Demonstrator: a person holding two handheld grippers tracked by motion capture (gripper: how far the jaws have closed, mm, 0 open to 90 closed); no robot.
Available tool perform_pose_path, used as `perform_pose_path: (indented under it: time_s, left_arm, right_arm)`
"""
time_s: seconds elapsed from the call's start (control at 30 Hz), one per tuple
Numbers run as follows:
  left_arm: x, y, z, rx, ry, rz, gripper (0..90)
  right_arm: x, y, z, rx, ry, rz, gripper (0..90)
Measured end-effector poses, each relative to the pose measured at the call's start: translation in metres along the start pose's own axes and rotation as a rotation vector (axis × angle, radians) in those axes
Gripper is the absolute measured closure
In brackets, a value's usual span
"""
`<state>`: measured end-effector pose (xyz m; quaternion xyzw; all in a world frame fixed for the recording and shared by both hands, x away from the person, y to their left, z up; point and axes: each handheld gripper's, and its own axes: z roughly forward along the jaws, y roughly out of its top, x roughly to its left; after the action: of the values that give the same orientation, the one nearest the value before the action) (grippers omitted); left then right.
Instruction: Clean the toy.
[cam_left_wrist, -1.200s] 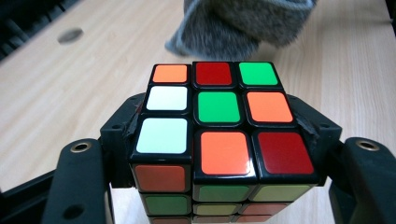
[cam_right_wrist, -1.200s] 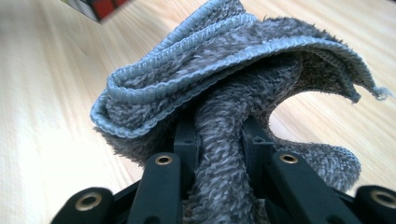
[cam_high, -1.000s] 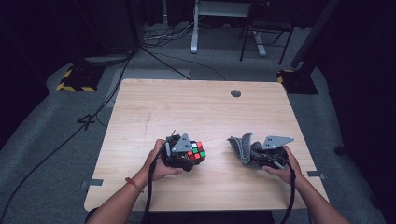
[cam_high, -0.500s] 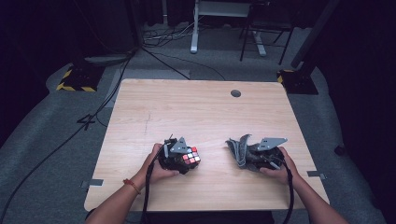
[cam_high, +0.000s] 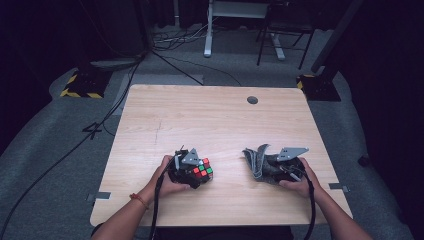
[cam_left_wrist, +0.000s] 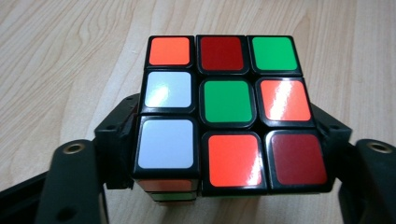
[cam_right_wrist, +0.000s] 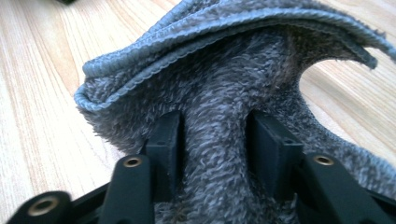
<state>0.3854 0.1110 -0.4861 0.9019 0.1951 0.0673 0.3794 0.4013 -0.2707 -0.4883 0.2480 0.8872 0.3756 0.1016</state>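
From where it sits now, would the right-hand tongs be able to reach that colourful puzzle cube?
Probably not straight away. The right tongs have grey cloth between their jaws, which have just been opening, and the cube sits between the left tongs. The bare table between them poses no obstacle.

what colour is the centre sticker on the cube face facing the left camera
Green, on the Rubik's cube; clearest in the left gripper view.
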Motion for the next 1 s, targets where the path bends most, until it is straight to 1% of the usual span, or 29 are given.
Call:
perform_pose_path:
  time_s: [0.1,0.2,0.23,0.3,0.33,0.37,0.4,0.5,0.57,0.67,0.8,0.9,0.93,1.0]
  left_arm:
    - [-0.001,0.002,-0.004,0.006,0.026,0.024,25.9]
    - [-0.003,0.003,-0.008,0.001,0.041,0.036,24.5]
    - [-0.004,0.003,-0.009,0.005,0.053,0.049,24.5]
    - [-0.006,0.004,-0.012,0.008,0.075,0.061,23.5]
    - [-0.007,0.004,-0.014,0.013,0.089,0.062,22.0]
    - [-0.008,0.005,-0.015,0.019,0.098,0.071,19.5]
    - [-0.009,0.005,-0.017,0.027,0.105,0.082,18.0]
    - [-0.012,0.004,-0.024,0.017,0.11,0.08,16.2]
    - [-0.013,0.003,-0.029,0.022,0.131,0.092,16.2]
    - [-0.014,0.0,-0.035,0.022,0.137,0.101,16.2]
    - [-0.015,-0.006,-0.043,0.037,0.177,0.126,16.4]
    - [-0.016,-0.01,-0.049,0.05,0.195,0.122,16.4]
    - [-0.016,-0.011,-0.05,0.057,0.205,0.123,16.1]
    - [-0.015,-0.014,-0.053,0.053,0.217,0.122,17.0]
  right_arm:
    - [0.0,0.002,-0.003,0.003,-0.013,-0.004,48.9]
    - [0.001,0.004,-0.006,0.002,-0.022,-0.013,42.4]
    - [0.002,0.005,-0.007,0.002,-0.033,-0.016,39.8]
    - [0.003,0.006,-0.01,-0.003,-0.037,-0.019,34.4]
    - [0.003,0.007,-0.012,-0.002,-0.039,-0.021,33.2]
    - [0.004,0.008,-0.013,-0.003,-0.045,-0.025,31.4]
    - [0.005,0.009,-0.014,-0.008,-0.04,-0.029,30.1]
    - [0.007,0.011,-0.018,-0.01,-0.042,-0.038,27.7]
    - [0.008,0.012,-0.021,-0.016,-0.046,-0.043,27.7]
    - [0.009,0.014,-0.025,-0.022,-0.061,-0.048,27.7]
    - [0.009,0.015,-0.03,-0.019,-0.078,-0.054,27.8]
    - [0.01,0.016,-0.033,-0.016,-0.089,-0.063,27.9]
    - [0.01,0.016,-0.033,-0.019,-0.1,-0.061,27.8]
    - [0.01,0.018,-0.032,-0.02,-0.102,-0.058,27.5]
